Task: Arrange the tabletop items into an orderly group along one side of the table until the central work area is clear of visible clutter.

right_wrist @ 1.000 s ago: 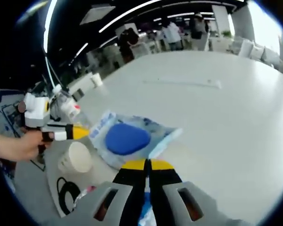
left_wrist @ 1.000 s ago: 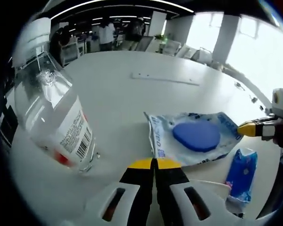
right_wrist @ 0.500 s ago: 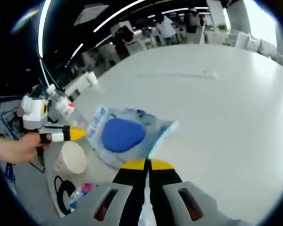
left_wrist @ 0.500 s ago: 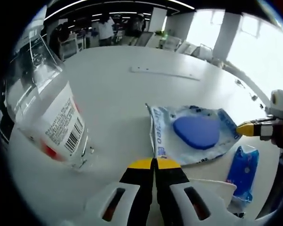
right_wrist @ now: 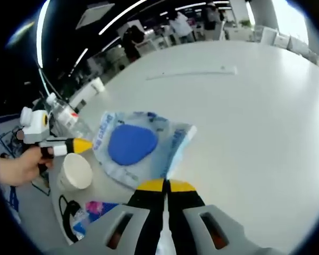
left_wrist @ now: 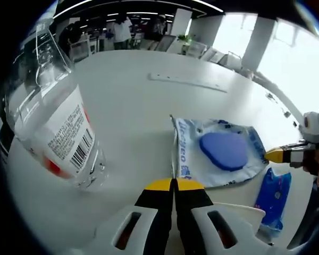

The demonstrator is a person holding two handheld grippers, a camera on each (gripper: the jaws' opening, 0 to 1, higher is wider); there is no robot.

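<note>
A clear plastic packet with a blue oval pad inside lies stretched between my two grippers, low over the white table. My left gripper is shut on its near left corner. My right gripper is shut on the opposite corner of the packet. The right gripper's yellow tip comes in from the right in the left gripper view. The left gripper's tip comes in from the left in the right gripper view. A clear water bottle stands tilted close on the left.
A white paper cup and a small blue wrapped packet sit near the table's edge, beside a black cable loop. A long white strip lies farther out. A hand holds the left gripper. People and desks stand beyond.
Both views have shifted a little. The packet stays at both sets of jaws and now looks flatter and lower over the table. The bottle looms closer in the left gripper view.
</note>
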